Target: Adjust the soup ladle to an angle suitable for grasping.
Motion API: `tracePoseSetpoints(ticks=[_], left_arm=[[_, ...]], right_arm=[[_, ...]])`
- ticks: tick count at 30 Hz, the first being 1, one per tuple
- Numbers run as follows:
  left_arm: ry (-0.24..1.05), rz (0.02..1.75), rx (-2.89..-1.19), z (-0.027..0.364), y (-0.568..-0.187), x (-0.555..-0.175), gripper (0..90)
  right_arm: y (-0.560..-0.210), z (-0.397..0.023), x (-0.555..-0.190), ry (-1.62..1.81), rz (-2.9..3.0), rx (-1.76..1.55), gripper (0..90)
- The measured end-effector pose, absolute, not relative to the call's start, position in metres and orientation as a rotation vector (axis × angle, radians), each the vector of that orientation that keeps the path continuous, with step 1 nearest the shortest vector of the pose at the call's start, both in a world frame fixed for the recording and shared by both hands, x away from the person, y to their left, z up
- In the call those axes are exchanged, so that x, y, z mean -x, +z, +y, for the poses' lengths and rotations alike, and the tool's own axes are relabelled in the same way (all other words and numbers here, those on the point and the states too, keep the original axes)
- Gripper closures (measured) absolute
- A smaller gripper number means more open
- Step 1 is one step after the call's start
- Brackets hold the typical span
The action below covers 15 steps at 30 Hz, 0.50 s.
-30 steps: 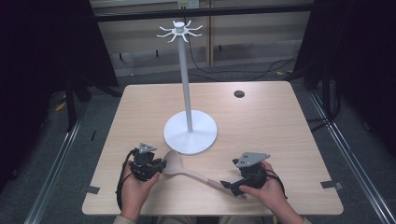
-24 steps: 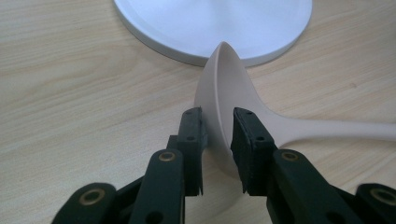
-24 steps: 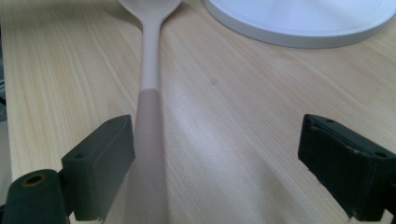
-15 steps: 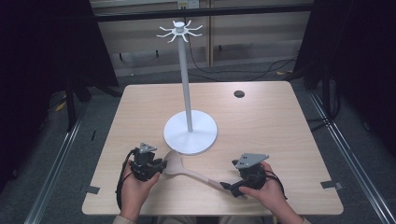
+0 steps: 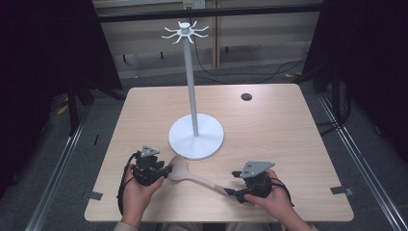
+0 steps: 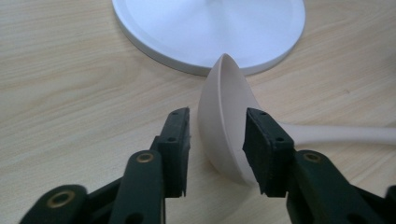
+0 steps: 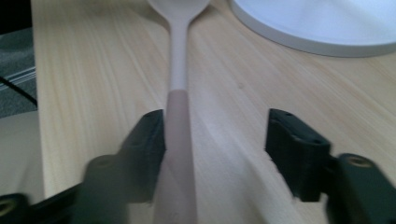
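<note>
The pale spoon (image 5: 192, 175) lies on the tabletop (image 5: 279, 130) just before the white stand (image 5: 196, 136). The left tool (image 6: 215, 149) has just been opening, its bowl loose between the jaws. The right tool (image 7: 215, 154) has been closing, jaws still apart around the handle.

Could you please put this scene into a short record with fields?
surface: wooden table
stand: white pole on a round base, hooks at top
spoon: pale, bowl near the base, handle toward the right gripper
left gripper: jaws have just been opening, astride the spoon bowl, gap on one side
right gripper: jaws have just been closing, handle between them, not yet clamped
</note>
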<state>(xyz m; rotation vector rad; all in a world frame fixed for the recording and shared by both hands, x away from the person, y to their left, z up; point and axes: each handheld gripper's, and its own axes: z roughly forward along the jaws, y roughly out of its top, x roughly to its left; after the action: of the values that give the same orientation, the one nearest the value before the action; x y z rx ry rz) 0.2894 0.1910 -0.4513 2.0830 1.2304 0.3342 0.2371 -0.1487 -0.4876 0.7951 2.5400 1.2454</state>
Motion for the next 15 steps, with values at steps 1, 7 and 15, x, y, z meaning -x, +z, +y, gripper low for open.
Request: tracePoseSetpoints(ticks=[1, 7, 15], left_arm=[[0.336, 1.233, -2.073, 0.191, -0.451, -0.289, 55.3], [0.374, 1.204, -2.066, 0.193, -0.45, -0.291, 41.5], [0.393, 1.201, -2.07, 0.192, -0.452, -0.293, 30.7]], right_arm=[[-0.487, -0.147, -0.236, 1.246, 2.552, -0.776, 50.2], [-0.488, -0.139, -0.232, 1.251, 2.64, -0.689, 77.5], [-0.489, -0.136, -0.23, 1.283, 2.701, -0.655, 85.2]])
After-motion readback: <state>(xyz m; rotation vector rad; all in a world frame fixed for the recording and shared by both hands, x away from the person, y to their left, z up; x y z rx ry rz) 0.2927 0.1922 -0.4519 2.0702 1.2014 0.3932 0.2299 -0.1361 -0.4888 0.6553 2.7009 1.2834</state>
